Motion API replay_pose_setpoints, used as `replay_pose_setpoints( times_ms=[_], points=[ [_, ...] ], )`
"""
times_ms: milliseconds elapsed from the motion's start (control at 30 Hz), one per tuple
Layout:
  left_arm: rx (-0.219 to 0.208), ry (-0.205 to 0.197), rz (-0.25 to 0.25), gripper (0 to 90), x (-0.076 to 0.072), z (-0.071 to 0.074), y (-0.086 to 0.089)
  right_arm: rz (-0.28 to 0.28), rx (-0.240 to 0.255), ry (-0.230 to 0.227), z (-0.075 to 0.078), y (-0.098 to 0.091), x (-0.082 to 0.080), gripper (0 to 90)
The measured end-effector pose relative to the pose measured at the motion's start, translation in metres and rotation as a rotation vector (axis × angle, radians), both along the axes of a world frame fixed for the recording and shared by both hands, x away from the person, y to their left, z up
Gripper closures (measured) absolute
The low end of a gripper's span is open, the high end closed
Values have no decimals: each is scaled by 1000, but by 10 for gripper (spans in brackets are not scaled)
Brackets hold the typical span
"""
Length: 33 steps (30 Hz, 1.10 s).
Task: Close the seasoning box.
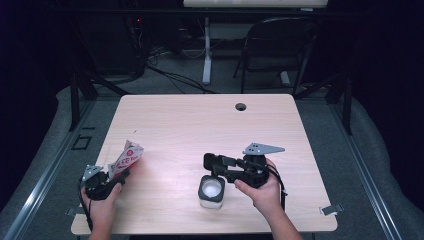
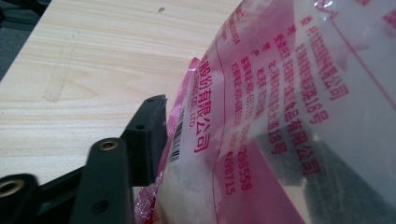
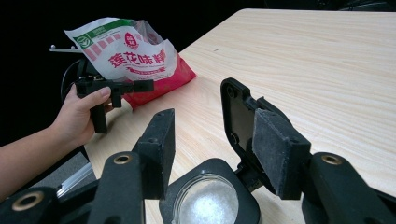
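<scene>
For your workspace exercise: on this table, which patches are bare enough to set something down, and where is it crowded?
The far half of the table is bare, up to the cable hole; so is the right edge strip. It is crowded in front: the bag with the left gripper at front left, the jar beneath the right gripper at centre front.

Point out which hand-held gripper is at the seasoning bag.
The left hand-held gripper: the seasoning bag sits at its jaws. The right hand-held gripper hangs above the open powder jar.

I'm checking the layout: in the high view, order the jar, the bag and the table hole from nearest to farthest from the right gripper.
1. Jar: just below the right gripper.
2. Bag: at the left.
3. Hole: near the far edge.
</scene>
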State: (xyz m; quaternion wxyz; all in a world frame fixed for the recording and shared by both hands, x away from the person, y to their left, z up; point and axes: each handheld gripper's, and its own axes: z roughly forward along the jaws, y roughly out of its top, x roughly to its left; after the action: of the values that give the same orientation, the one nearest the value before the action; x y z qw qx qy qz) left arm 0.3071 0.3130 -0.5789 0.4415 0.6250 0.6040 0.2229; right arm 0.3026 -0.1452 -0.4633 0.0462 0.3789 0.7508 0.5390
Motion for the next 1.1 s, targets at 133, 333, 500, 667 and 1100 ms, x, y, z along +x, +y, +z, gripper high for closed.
replay_pose_setpoints(
  times_ms=[133,333,500,667,1100],
  points=[
    [7,-6,2,402,-1,1,-1,0,0,0,0,0,0,491],
    [21,-16,4,394,-2,2,-3,2,2,-2,0,1,0,486],
    [24,-36,-4,398,-4,5,-6,1,0,-1,0,0,0,486],
    [48,-62,-29,397,-8,11,-13,1,2,0,0,0,1,486],
    [91,-119,-143,380,-24,29,-40,-9,8,-3,1,-3,1,486]
  ],
)
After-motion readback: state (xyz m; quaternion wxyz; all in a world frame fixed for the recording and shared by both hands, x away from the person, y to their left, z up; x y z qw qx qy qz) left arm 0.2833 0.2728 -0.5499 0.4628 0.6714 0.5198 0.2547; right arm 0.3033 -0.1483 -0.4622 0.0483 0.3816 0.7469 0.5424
